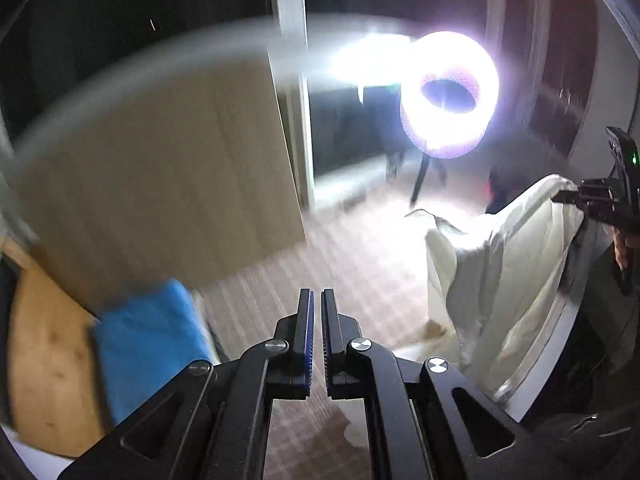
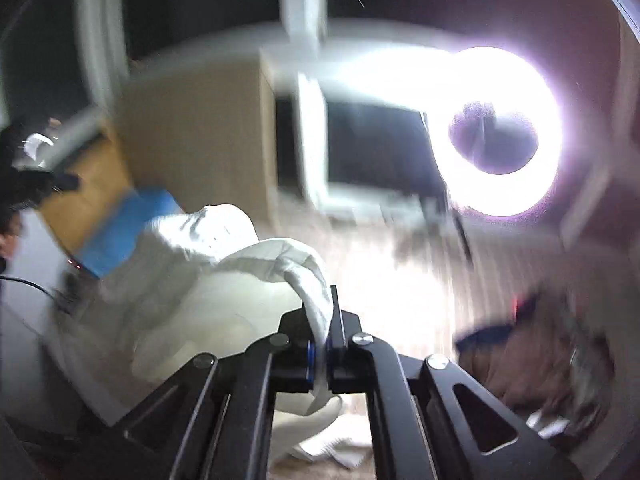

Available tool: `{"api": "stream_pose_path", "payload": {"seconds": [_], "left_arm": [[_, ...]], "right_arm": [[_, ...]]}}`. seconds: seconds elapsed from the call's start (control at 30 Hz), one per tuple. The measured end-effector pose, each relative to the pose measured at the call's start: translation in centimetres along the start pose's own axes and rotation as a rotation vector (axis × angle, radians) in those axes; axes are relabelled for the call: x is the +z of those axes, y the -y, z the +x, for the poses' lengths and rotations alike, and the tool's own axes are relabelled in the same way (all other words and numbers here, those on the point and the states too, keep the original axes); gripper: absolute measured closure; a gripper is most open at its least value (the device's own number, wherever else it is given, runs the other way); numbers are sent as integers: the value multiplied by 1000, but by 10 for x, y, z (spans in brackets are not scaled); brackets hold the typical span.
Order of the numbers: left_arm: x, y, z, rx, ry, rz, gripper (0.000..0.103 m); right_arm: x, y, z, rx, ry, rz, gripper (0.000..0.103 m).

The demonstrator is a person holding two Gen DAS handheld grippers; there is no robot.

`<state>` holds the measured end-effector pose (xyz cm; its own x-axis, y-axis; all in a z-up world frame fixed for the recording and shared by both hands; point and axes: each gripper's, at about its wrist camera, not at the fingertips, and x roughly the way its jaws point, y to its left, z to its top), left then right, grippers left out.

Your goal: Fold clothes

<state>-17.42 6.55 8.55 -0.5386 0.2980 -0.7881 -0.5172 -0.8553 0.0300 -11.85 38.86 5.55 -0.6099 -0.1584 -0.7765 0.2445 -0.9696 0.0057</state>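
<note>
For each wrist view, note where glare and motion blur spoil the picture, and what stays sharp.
Left wrist view: ring light blows out; blue cloth smears; left hand-held gripper stays crisp. Right wrist view: same glare, room streaked; right hand-held gripper and pinched white garment remain clearest.

- Blue cloth (image 1: 148, 344) at eight o'clock: smeared by motion blur.
- Ring lamp (image 2: 496, 132) at two o'clock: glare hides its centre.
- Dark heap (image 2: 532, 356) at four o'clock: too blurred to identify.

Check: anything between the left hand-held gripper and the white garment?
Nothing visible. The left hand-held gripper is nearly shut and holds nothing; the white garment hangs off to its right from the right hand-held gripper, with only open floor between.
</note>
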Motion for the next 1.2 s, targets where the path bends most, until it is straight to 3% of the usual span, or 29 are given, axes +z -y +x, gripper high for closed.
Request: {"api": "stream_pose_path", "payload": {"seconds": [0.07, 0.1, 0.2, 0.27, 0.3, 0.4, 0.5, 0.6, 0.7, 0.83, 0.93, 0.97, 1.0, 1.03, 1.1, 1.2], "left_arm": [[-15, 0, 81, 18, -156, -38, 98], [-24, 3, 103, 12, -206, -56, 98], [-54, 18, 115, -72, -226, -82, 97], [-76, 39, 110, -88, -237, -44, 73], [-85, 49, 105, -97, -245, -35, 67], [-112, 75, 94, -128, -272, -37, 63], [-138, 97, 92, -171, -305, -90, 63], [-161, 119, 82, -195, -315, -140, 63], [-169, 131, 78, -168, -307, -191, 63], [-178, 134, 88, -116, -306, -268, 63], [-190, 131, 88, -71, -320, -322, 62], [-193, 129, 88, -62, -324, -338, 62], [-196, 127, 87, -53, -325, -354, 62], [-199, 125, 86, -45, -327, -371, 62], [-199, 123, 84, -32, -325, -380, 62], [-191, 121, 83, -36, -308, -367, 62]], "right_arm": [[-30, 12, 63, -69, -127, 17, 100], [-45, 18, 94, -104, -190, 26, 100], [-89, 36, 182, -200, -376, 46, 100], [-108, 46, 184, -191, -460, 1, 96], [-115, 50, 184, -190, -495, -24, 90], [-97, 49, 150, -174, -457, -149, 76], [-62, 33, 118, -114, -368, -261, 48], [-23, 4, 104, 36, -267, -363, 31], [-5, -37, 143, 214, -290, -471, 28], [-28, -86, 229, 257, -468, -641, 28], [-54, -107, 269, 275, -573, -733, 31], [-61, -110, 277, 295, -607, -741, 44], [-64, -109, 280, 329, -649, -722, 101], [-65, -108, 281, 361, -677, -705, 100], [-55, -102, 262, 402, -630, -686, 100], [-13, -66, 219, 436, -480, -543, 101]]}}
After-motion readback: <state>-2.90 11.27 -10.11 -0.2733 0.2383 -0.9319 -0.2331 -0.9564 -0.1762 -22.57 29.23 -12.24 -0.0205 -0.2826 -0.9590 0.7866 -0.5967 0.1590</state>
